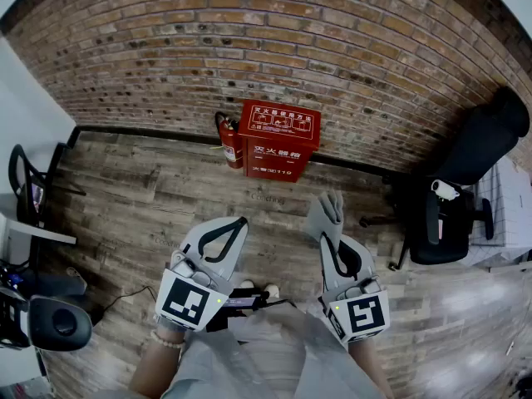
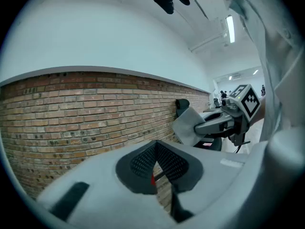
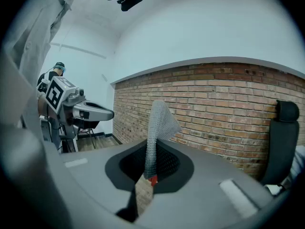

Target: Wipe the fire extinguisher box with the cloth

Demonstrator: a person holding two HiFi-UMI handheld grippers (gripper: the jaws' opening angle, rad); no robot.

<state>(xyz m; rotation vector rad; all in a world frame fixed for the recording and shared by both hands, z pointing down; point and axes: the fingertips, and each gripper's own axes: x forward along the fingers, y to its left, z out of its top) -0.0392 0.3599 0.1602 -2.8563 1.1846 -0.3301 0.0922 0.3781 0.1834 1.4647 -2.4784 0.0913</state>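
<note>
Red metal is showing at the far side of the head view: the fire extinguisher box [image 1: 279, 140] is standing on the wooden floor [image 1: 150, 198] against the brick wall [image 1: 249, 48], with an extinguisher [image 1: 230, 144] just beside its left face. It is looking rigid and, I'd judge, steady enough to take a firm wipe. Well nearer, the right gripper [image 1: 327, 238] is carrying the grey cloth [image 1: 326, 213], with the left gripper [image 1: 237, 224] alongside. Open floor is lying ahead, and a black chair [image 1: 465, 189] is crowding the right.

Over in the left gripper view, the jaws are pressing together on nothing.

Now in the right gripper view, the jaws are pinching the cloth's lower edge. The knitted flap is poking up past the jaw tips, soft and light. It is probably going to fold over the box's corners and may snag there.
</note>
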